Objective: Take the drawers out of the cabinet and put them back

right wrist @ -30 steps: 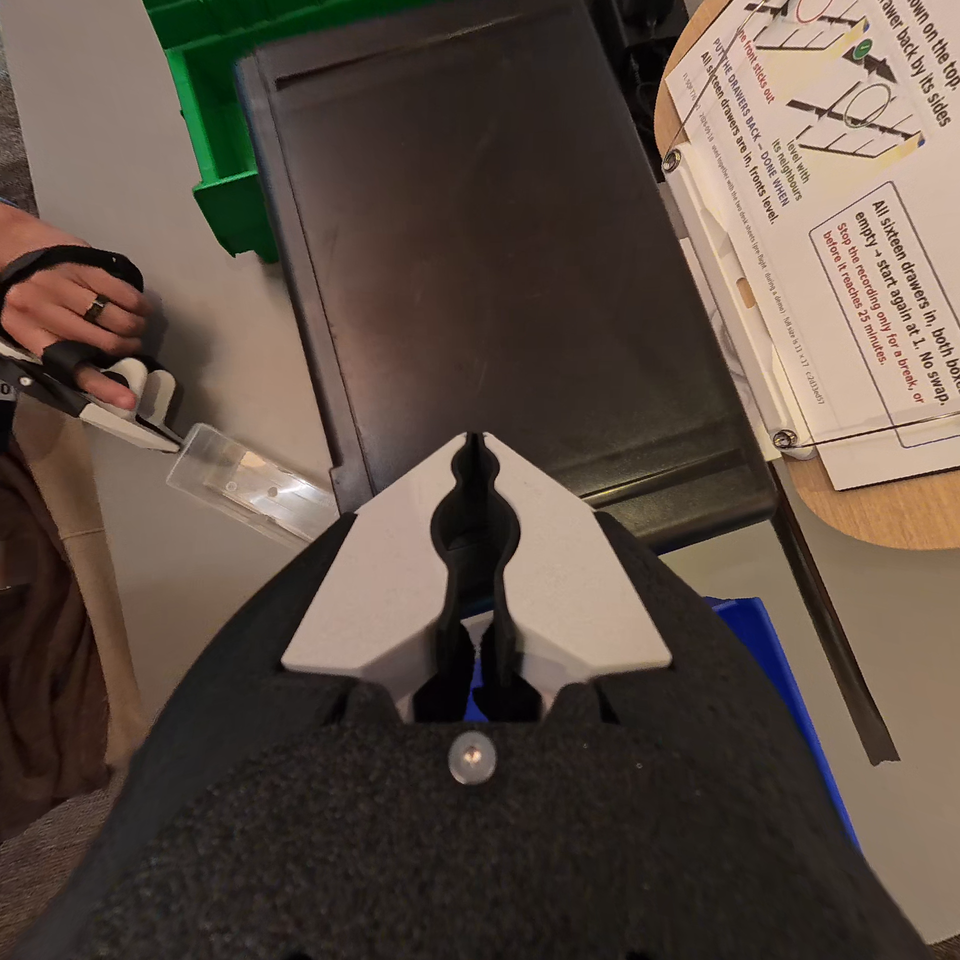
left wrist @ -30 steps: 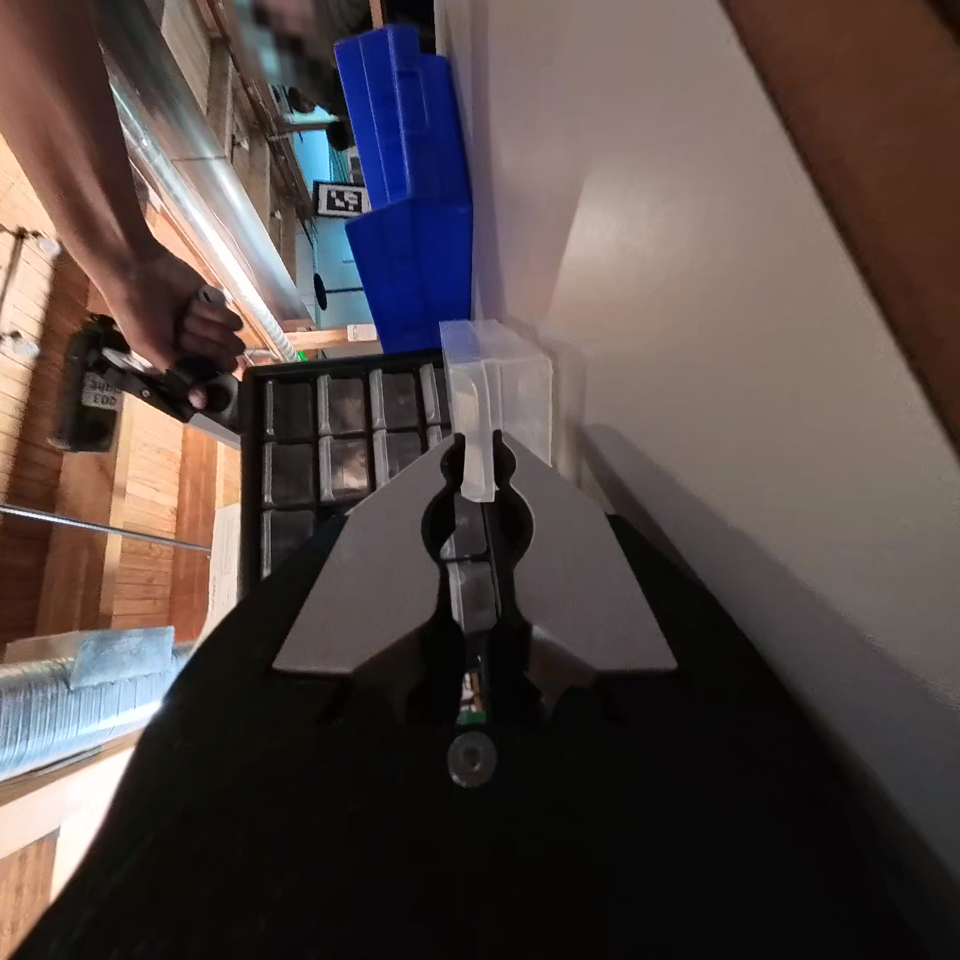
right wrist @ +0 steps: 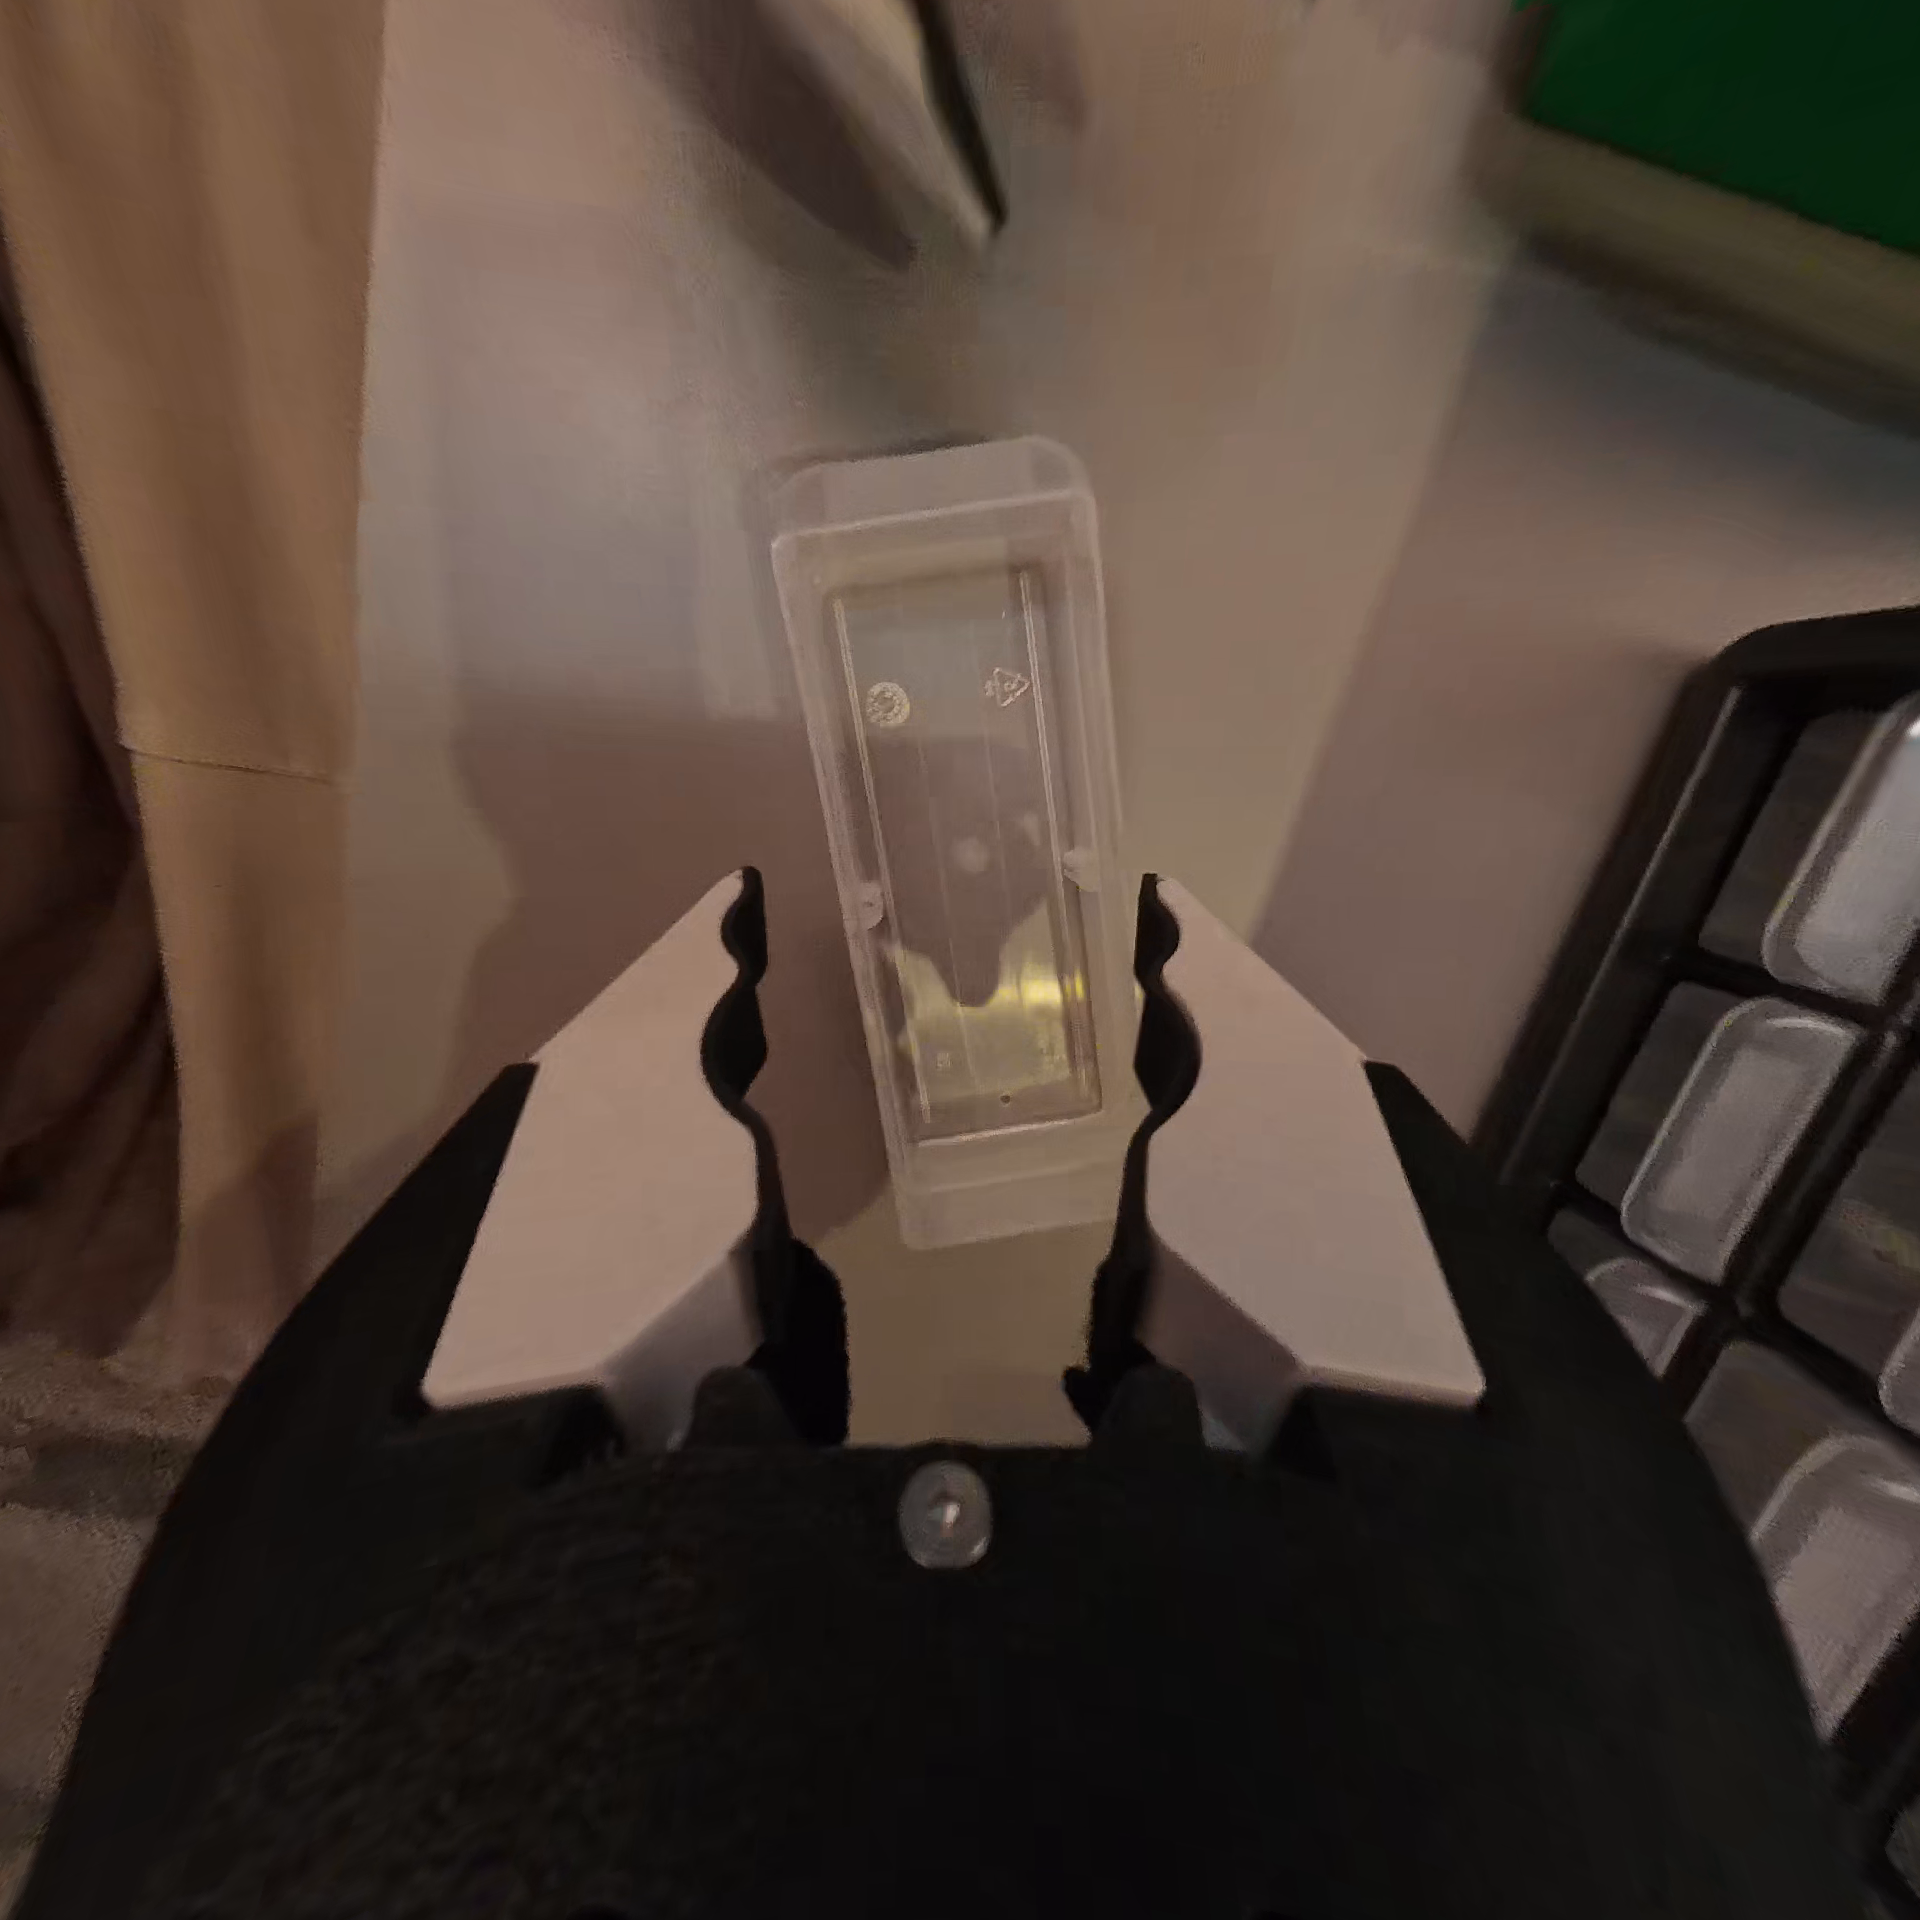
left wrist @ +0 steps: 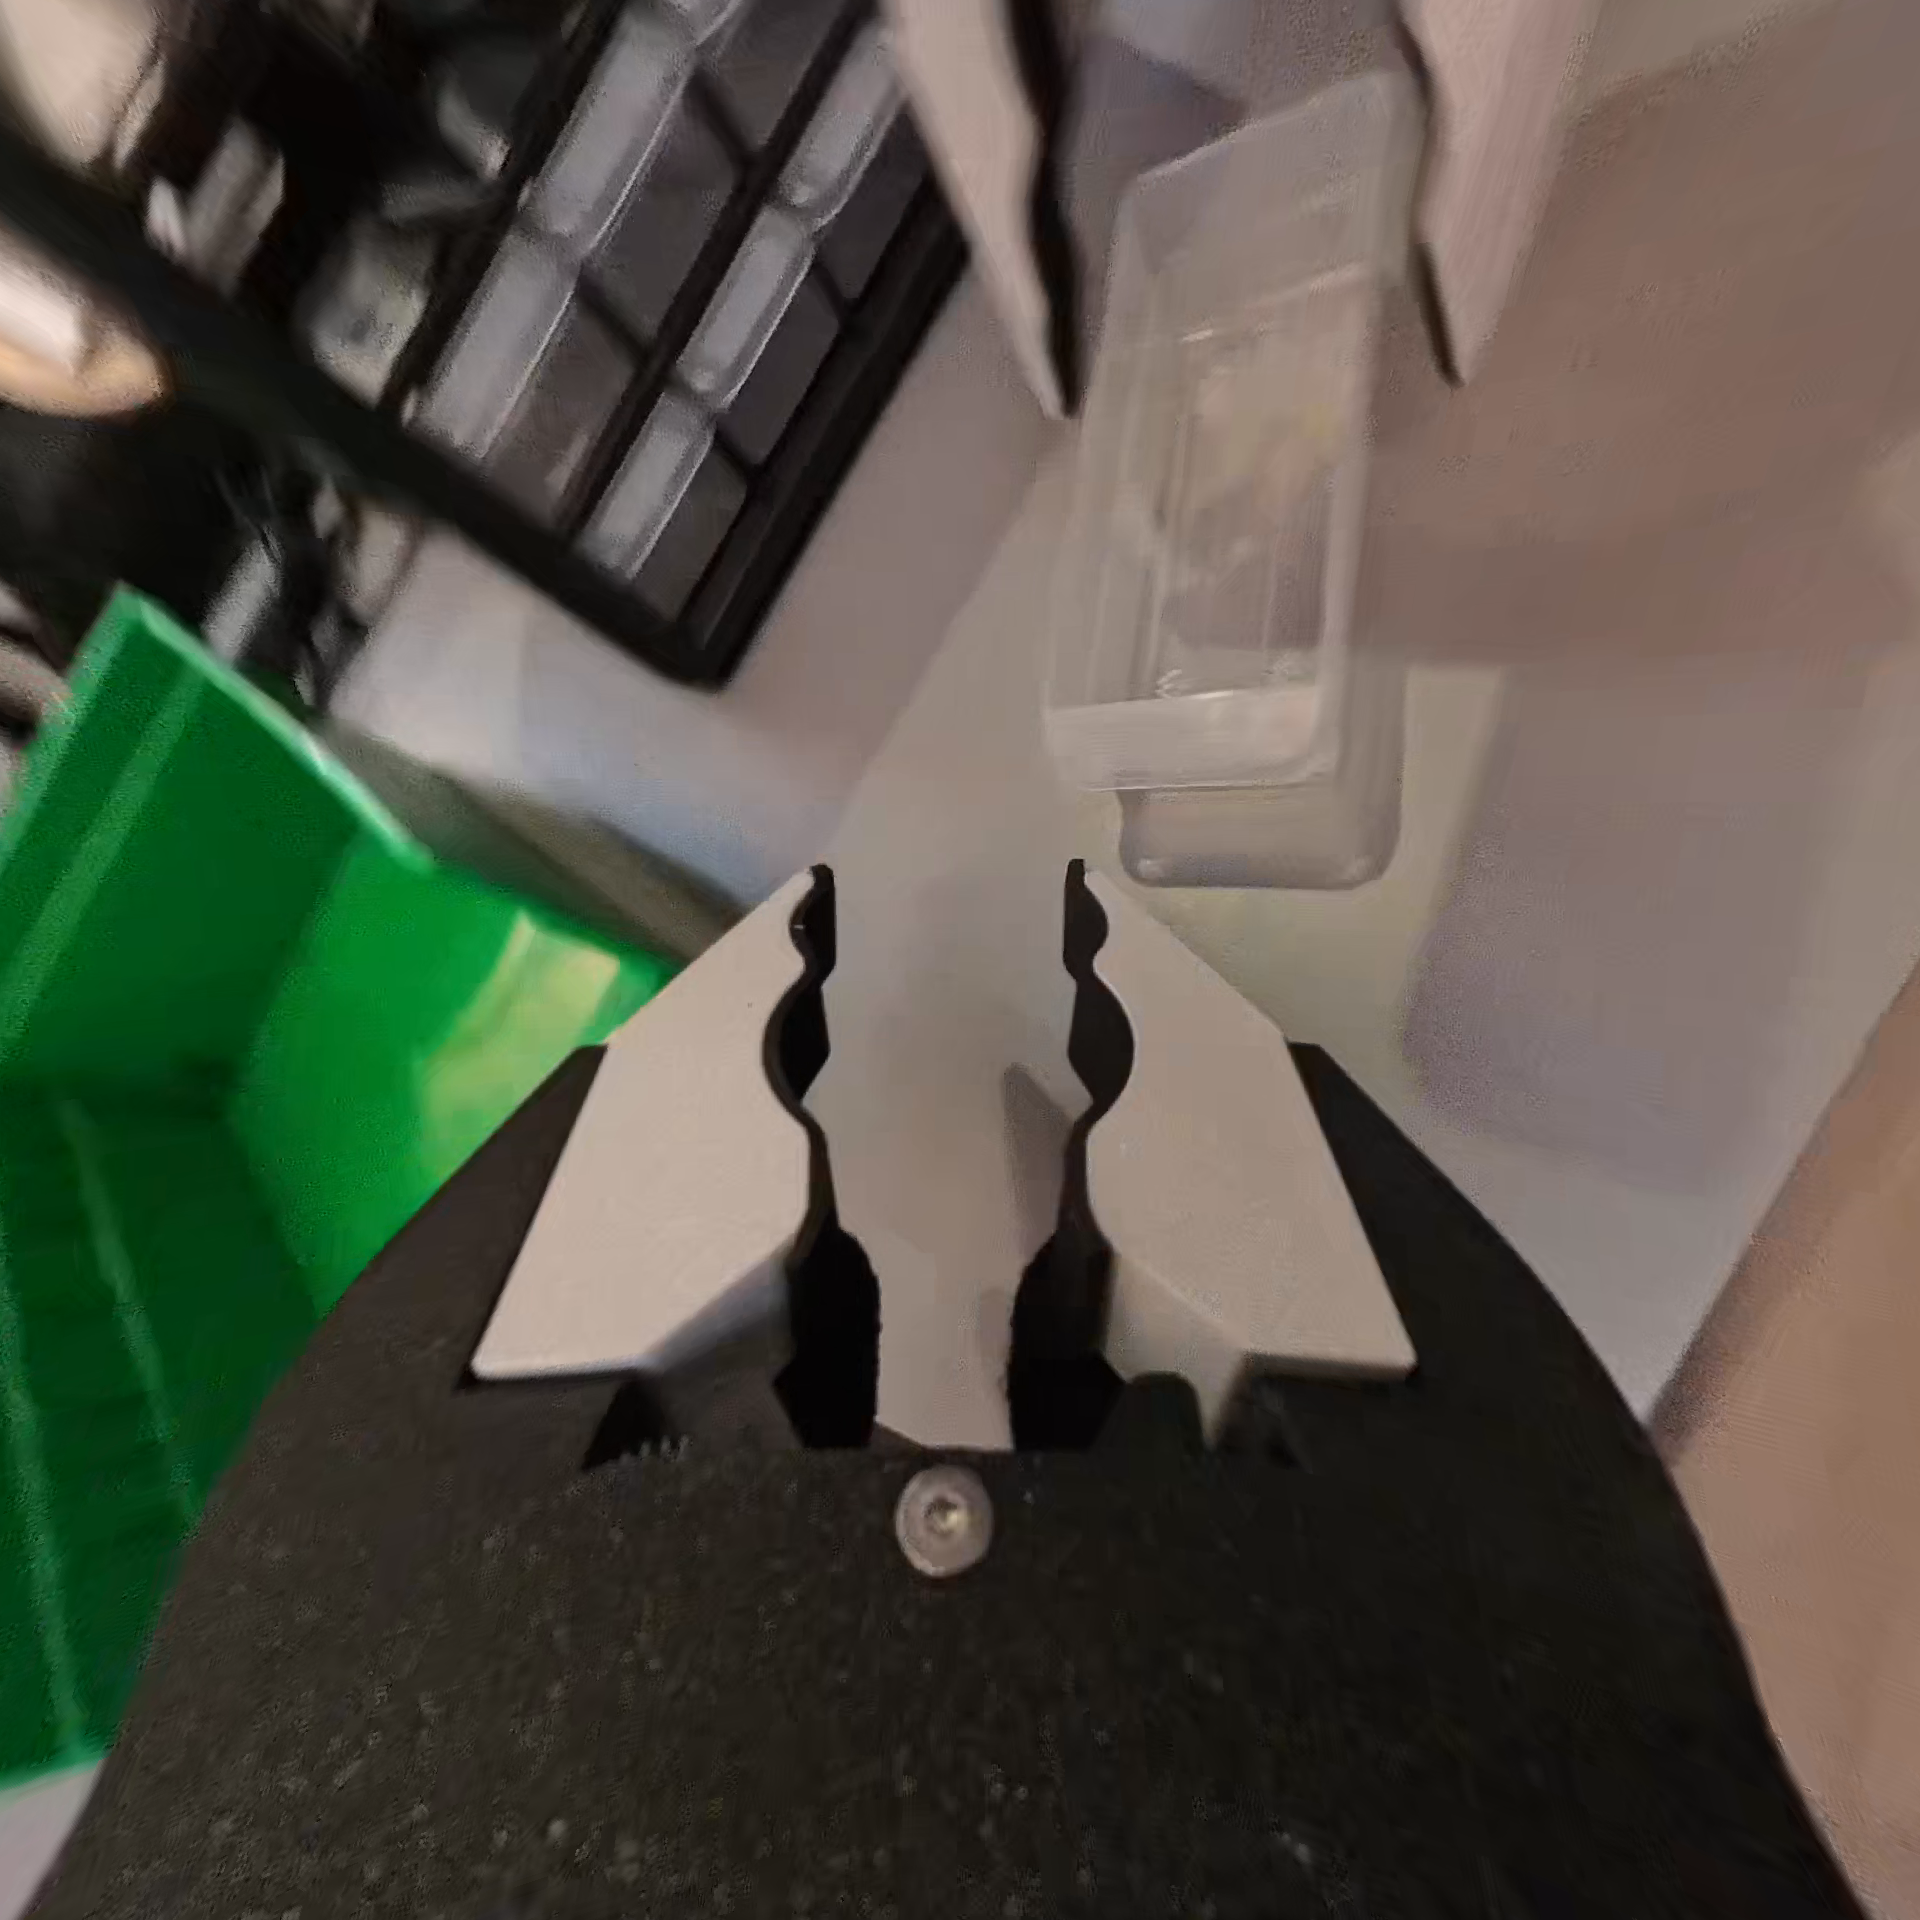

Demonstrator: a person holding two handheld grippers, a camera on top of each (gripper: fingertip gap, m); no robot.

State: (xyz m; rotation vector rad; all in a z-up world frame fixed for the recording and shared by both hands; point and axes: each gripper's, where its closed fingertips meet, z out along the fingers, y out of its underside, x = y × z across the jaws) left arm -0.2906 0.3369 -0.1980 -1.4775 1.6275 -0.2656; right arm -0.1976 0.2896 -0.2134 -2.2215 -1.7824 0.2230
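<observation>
The drawer (right wrist: 961, 852) lies on the tabletop (right wrist: 582, 582), left of the cabinet (right wrist: 1766, 1039), with the bin (left wrist: 208, 935) beside the cabinet.

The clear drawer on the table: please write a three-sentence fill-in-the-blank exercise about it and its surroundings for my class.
1. The clear drawer lies on the table between the open fingers of the ____ gripper.
2. The left gripper is ____ and holds nothing.
3. The bin beside the black cabinet is ____ in colour.

Missing words: right; open; green
</observation>
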